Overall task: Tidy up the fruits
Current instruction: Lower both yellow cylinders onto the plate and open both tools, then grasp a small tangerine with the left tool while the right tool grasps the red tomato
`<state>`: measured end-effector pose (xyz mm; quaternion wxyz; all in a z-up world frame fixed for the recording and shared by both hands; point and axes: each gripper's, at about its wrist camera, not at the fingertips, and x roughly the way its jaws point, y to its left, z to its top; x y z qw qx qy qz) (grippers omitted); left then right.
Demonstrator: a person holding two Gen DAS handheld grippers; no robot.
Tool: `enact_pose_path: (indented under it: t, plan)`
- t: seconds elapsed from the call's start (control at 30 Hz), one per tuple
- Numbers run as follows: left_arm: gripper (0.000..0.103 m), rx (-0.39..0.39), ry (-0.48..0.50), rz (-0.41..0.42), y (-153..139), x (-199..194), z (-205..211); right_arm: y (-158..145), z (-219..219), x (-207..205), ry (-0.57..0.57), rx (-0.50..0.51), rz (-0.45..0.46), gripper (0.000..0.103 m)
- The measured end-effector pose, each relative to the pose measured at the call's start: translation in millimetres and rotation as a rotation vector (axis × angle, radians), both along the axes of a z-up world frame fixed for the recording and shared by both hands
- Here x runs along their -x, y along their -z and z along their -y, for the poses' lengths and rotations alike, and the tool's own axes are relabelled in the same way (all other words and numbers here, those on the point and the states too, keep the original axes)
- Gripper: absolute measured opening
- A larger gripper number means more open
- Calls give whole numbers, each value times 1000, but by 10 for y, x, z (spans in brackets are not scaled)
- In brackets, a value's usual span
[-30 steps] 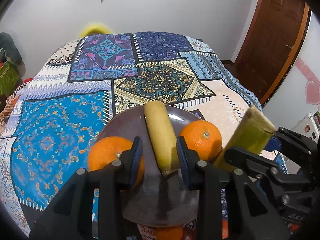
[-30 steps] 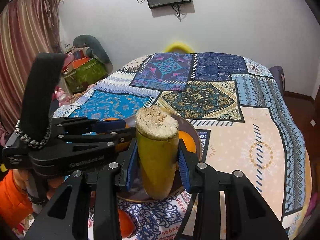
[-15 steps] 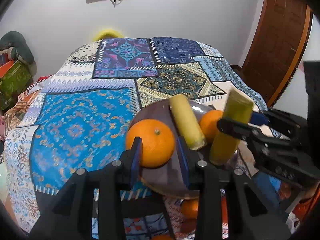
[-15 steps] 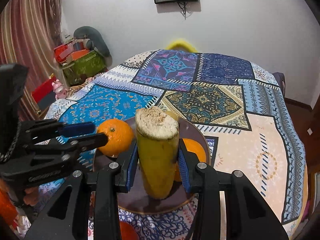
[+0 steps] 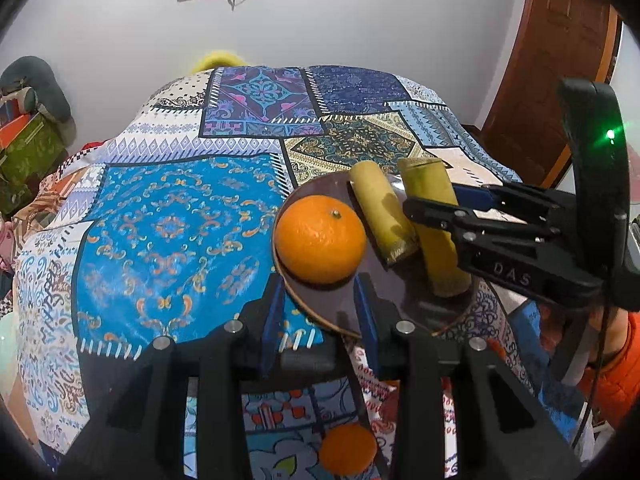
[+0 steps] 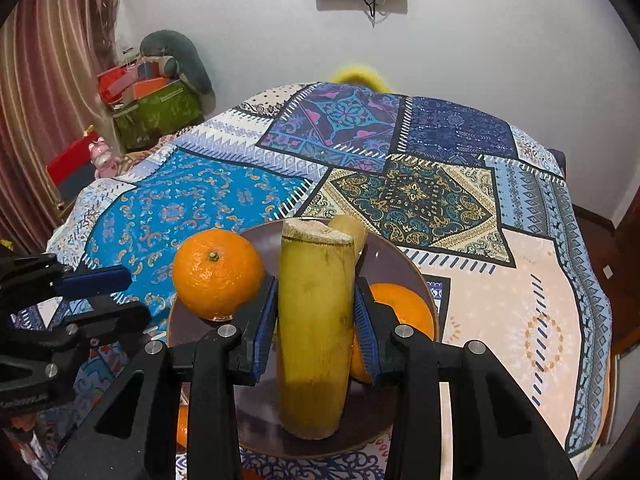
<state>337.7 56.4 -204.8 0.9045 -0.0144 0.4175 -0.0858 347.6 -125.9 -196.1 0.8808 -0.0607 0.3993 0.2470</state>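
Left wrist view: the left gripper [image 5: 320, 312], jaws narrowly apart and empty, had slid leftward off the plate [image 5: 316, 316]; an orange [image 5: 321, 239] sat at the plate's left edge.

Right wrist view: the right gripper [image 6: 316, 320] stayed clamped on a sugarcane piece [image 6: 314, 320], lowered upright onto the plate's near edge, probably ready for release.

Plate [image 6: 408, 256]: dark brown, glossy, smooth, reflective. Oranges [image 6: 216, 272]: dimpled, slightly shiny peel. Cane piece [image 6: 316, 320]: yellow-green smooth rind, rough fibrous cut top. Cover on the desk [image 6: 520, 280]: printed patchwork cloth, matt. Right tool [image 6: 316, 322]: matt black plastic, ribbed blue pads, shiny metal screws. Door [image 5: 560, 60]: brown wood, slight sheen.
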Motion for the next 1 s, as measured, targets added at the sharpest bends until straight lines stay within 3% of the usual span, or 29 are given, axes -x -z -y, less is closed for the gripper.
enact_pose_path:
  t: [0.07,0.13,0.2,0.5,0.7,1.0]
  plan:
    - [36,1,-1,-3,0,38,-9,-25,1,22,0,8,8,36]
    - [36,5,-5,-5,-5,71,-17,-67,12,53,8,12,21,49]
    - [36,4,-10,-5,-18,119,-29,-127,40,93,16,4,38,56]
    - [38,-22,-23,8,-156,374,-58,-335,166,368,4,-19,28,56]
    - [48,-34,-26,30,-288,601,-60,-448,267,656,6,-37,22,57]
    - [69,-16,-48,2,-338,857,-93,-467,379,1058,24,-2,28,74]
